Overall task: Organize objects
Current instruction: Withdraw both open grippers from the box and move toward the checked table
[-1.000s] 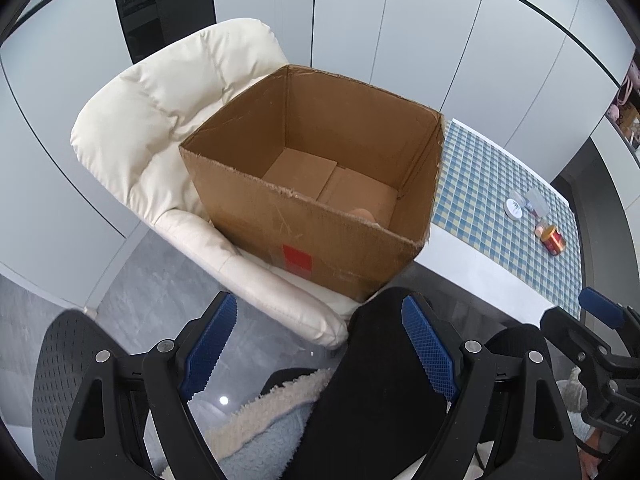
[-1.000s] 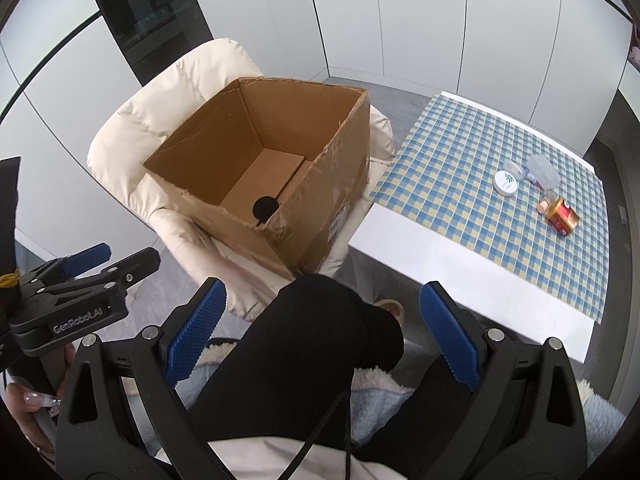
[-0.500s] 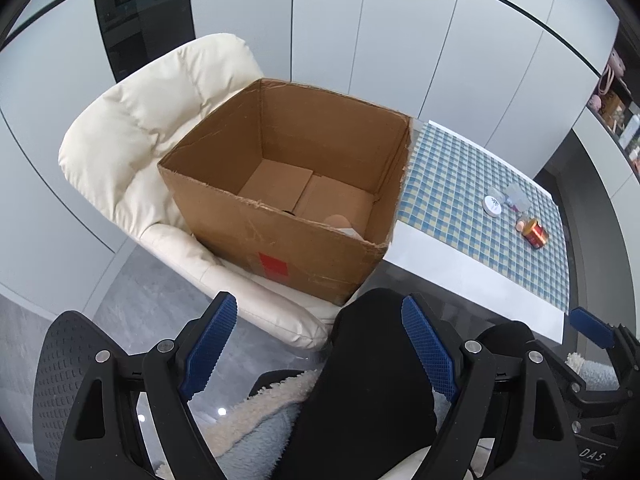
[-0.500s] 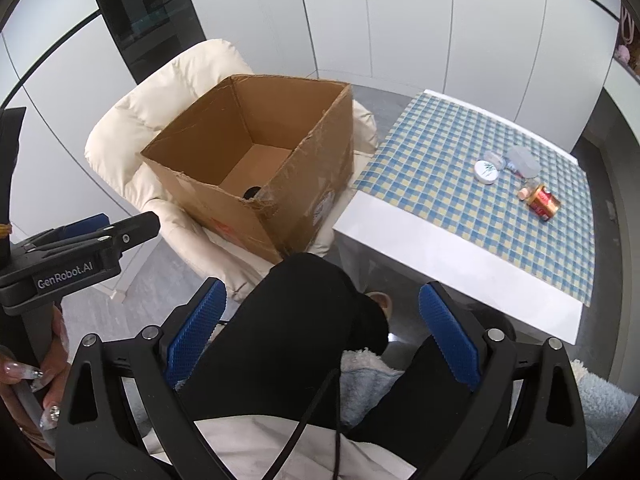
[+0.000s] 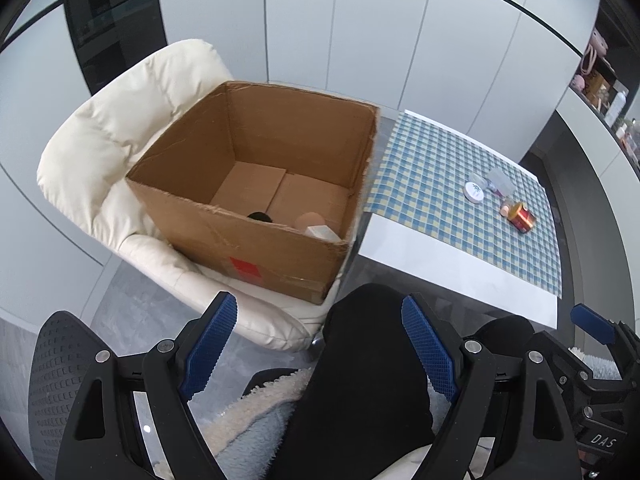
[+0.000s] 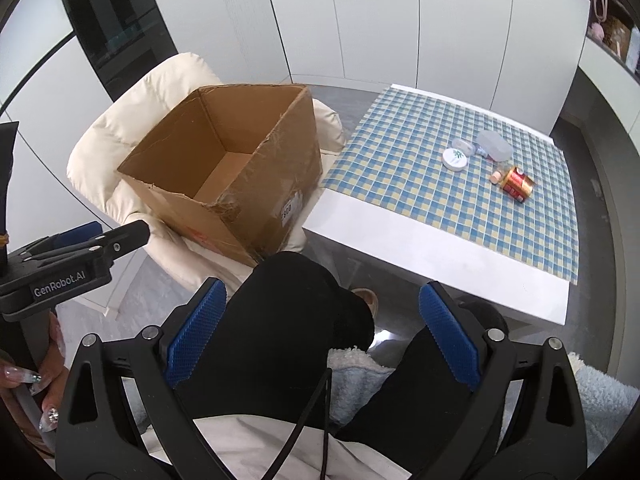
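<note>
One open cardboard box [image 5: 256, 200] sits on the seat of one cream padded armchair [image 5: 116, 140], just beside the white table [image 6: 432, 248]. Low in the box lie three part-hidden things: something black [image 5: 259, 216], a round peach-coloured piece [image 5: 308, 220] and a white boxy item [image 5: 322, 233] — the near wall cuts them off. On the table's blue checked cloth [image 6: 400, 160] a small cluster: one white round lid [image 6: 455, 158], one red-and-gold can [image 6: 518, 185] on its side, and clear plastic pieces [image 6: 494, 145] too small to count. Left gripper [image 5: 318, 348] and right gripper [image 6: 320, 336] both hang released, nothing between the blue pads — only the person's black-clad knees beneath.
</note>
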